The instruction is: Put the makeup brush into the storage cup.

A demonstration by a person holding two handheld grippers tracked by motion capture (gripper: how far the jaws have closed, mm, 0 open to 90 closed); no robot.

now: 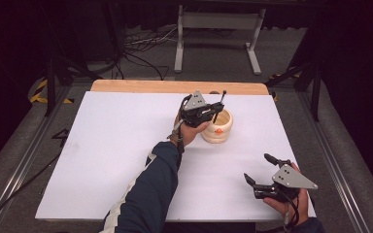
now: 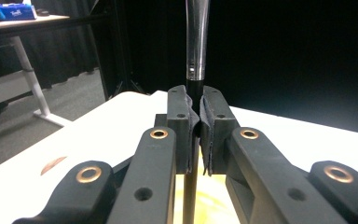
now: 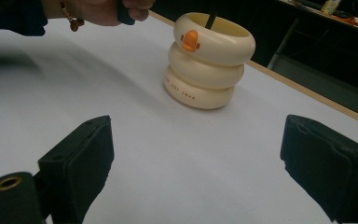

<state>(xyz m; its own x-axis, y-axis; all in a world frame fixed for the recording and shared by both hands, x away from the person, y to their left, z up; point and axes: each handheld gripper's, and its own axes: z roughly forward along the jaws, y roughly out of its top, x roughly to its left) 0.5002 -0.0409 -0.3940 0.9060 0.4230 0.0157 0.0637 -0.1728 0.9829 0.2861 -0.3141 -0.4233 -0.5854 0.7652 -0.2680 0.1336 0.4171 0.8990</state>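
The left hand-held gripper [image 1: 217, 110], clamped on a black pen [image 1: 219, 103], holds it over the cream duck-faced pen holder [image 1: 218, 127]; nearer the desk's [image 1: 116, 145] front edge, the right hand-held gripper [image 1: 260, 171] gapes empty.

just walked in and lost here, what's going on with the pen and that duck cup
A person works at a white table with a gripper in each hand. The left gripper is shut on a black pen, holding it upright with its lower end inside the cream ringed duck cup. The right gripper hangs open near the table's front edge, apart from the cup and holding nothing.
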